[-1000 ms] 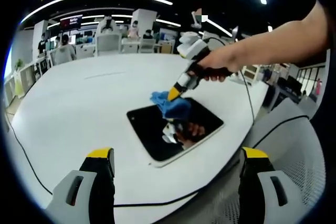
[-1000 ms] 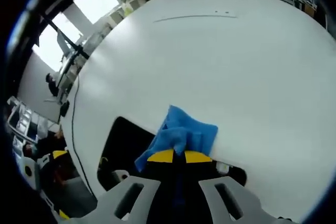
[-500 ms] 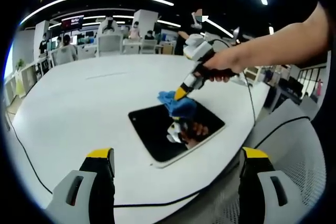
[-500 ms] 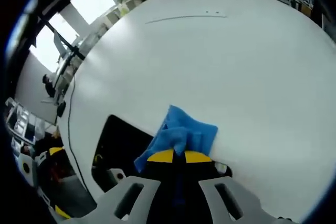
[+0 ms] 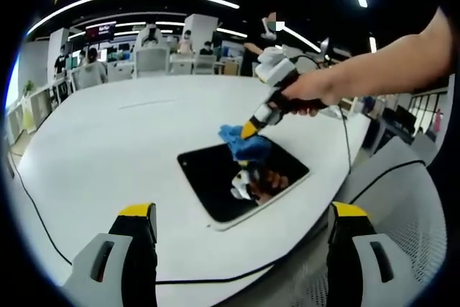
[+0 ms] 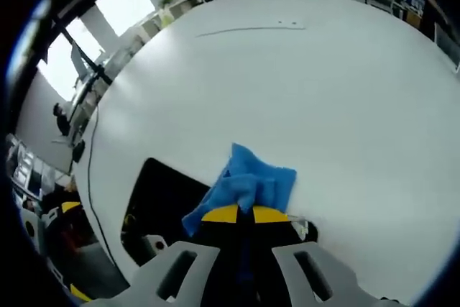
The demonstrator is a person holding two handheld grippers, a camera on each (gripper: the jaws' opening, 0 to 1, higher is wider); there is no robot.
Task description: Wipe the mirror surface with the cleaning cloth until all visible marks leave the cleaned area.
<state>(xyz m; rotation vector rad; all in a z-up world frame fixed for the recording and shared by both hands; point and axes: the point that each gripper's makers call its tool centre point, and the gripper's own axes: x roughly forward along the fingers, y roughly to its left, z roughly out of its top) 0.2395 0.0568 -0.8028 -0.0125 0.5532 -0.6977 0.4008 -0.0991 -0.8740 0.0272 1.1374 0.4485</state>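
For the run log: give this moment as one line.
right gripper: shut on cloth | cloth: on mirror far edge | left gripper: open, apart | table

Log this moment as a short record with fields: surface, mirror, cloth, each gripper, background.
surface: white table
mirror: dark square mirror lying flat near the table's edge
cloth: blue cloth pressed on the mirror's far corner, partly over the table
right gripper: right gripper shut on the cloth, held by a hand
left gripper: left gripper open, holding nothing, back from the mirror
background: open office with seated people
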